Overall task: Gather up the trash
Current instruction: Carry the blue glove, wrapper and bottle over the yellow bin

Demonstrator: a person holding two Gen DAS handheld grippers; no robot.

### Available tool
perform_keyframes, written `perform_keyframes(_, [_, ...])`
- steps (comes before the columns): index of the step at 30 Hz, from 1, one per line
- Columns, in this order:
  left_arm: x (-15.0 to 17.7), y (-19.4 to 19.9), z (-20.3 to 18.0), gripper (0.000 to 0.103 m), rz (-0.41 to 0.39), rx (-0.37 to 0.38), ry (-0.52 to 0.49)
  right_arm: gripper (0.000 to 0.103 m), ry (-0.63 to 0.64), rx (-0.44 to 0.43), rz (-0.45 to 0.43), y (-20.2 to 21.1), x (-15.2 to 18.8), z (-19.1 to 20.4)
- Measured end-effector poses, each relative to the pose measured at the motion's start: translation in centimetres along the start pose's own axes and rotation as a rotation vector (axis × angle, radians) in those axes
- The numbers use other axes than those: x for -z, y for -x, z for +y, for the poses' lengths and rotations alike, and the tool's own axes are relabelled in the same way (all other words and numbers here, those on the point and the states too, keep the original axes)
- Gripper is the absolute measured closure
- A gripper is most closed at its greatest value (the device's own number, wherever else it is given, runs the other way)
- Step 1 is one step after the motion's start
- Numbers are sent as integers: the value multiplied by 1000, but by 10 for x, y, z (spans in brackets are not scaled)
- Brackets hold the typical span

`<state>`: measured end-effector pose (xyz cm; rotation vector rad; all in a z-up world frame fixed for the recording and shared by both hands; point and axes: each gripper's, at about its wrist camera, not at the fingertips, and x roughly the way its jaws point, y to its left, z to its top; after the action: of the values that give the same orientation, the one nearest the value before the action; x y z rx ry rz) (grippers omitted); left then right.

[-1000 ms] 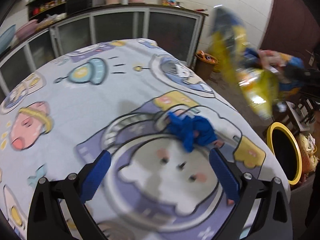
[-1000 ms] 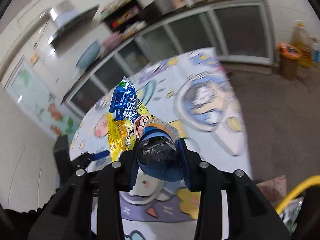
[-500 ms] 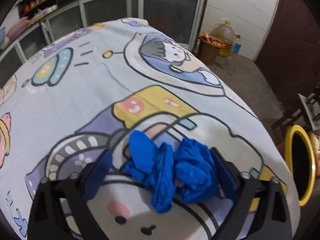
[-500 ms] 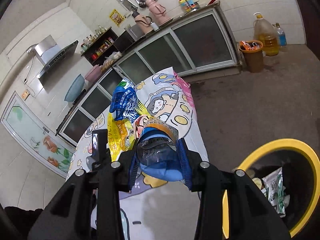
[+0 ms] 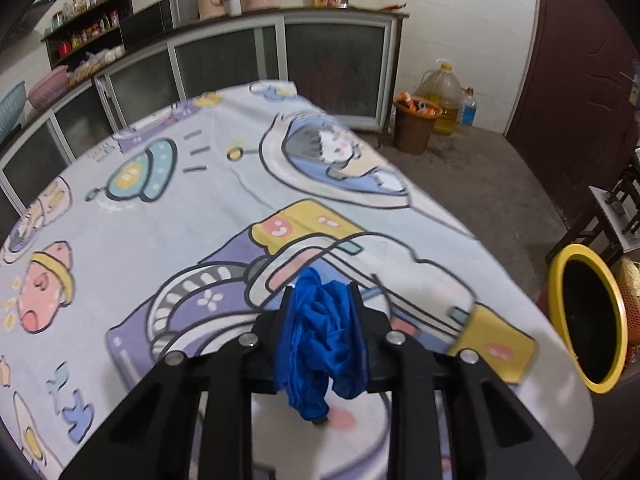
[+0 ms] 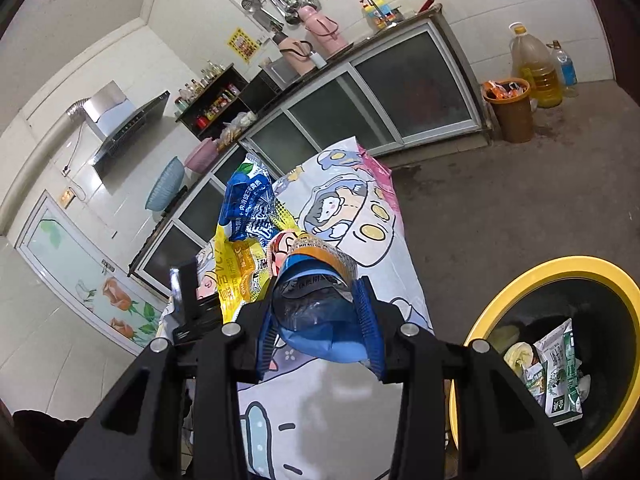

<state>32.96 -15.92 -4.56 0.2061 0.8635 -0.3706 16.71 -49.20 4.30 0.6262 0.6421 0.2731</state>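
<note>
A crumpled blue glove (image 5: pixel 322 340) is squeezed between the blue pads of my left gripper (image 5: pixel 320 300), whose jaws are closing on it just above the cartoon tablecloth (image 5: pixel 168 216). My right gripper (image 6: pixel 318 308) is shut on a bunch of snack wrappers (image 6: pixel 308 280), blue and yellow ones sticking up past the fingers. It hovers at the table's edge, left of the yellow-rimmed trash bin (image 6: pixel 532 280), which holds several wrappers. The same bin (image 5: pixel 556 280) shows at the right in the left wrist view. The left gripper's black body (image 6: pixel 188 292) appears behind the wrappers.
A brown bin (image 5: pixel 414 128) full of litter and an oil jug (image 5: pixel 440 92) stand on the concrete floor by the cabinets (image 5: pixel 240 56). A dark door (image 5: pixel 580 60) and a small stand (image 5: pixel 616 216) are at the right.
My left gripper has slid up to the blue glove and closed its wide jaws onto it. The right gripper has swung with its wrappers from over the table to beside the yellow bin.
</note>
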Motion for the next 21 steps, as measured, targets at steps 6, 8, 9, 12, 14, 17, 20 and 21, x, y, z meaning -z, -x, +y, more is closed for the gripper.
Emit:
perform_keyframes(6, [8, 56, -26, 79, -90, -18, -9, 67, -19, 1, -11, 14, 9, -6])
perform_keyframes(8, [11, 73, -40, 79, -117, -1, -13, 67, -27, 9, -15, 21, 14, -9])
perform_keyframes(9, [12, 78, -46, 79, -122, 11, -18, 67, -32, 9, -16, 24, 15, -11])
perform_keyframes(12, [15, 95, -72, 79, -146, 40, -51, 66, -41, 21, -31, 39, 21, -15])
perform_keyframes(14, [16, 103, -87, 79, -165, 56, -72, 66, -43, 31, -44, 50, 26, -18])
perform_keyframes(17, [18, 113, -110, 79, -190, 92, -99, 66, -53, 53, -68, 68, 33, -26])
perform_keyframes(20, [19, 120, -133, 79, -204, 126, -132, 66, -71, 75, -91, 83, 39, -36])
perform_keyframes(21, [19, 121, -140, 79, -207, 135, -143, 66, -78, 83, -99, 88, 40, -40])
